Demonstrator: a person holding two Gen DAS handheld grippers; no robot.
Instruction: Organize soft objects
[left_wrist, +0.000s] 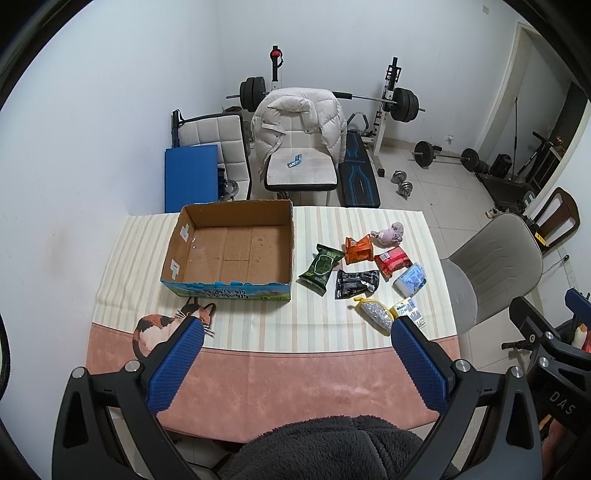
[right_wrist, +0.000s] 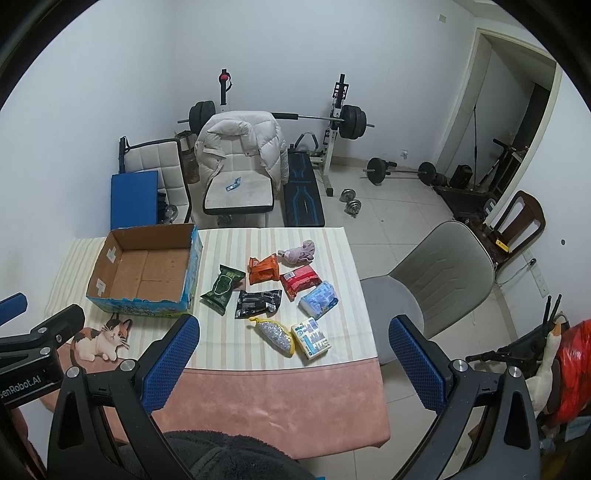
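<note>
Both the left gripper and the right gripper hang with jaws spread wide, holding nothing, above the near edge of the table. Beyond them, the cardboard box sits with nothing inside. The soft packets lie just right of it: green, orange, red, black, and a pink plush toy.

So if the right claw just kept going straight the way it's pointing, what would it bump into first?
Probably the table itself. The right claw is open and angled down at the striped cloth, and the items nearest that line are the silver-and-yellow pouch and the blue-and-white pack. Depth is hard to judge through this lens.
</note>
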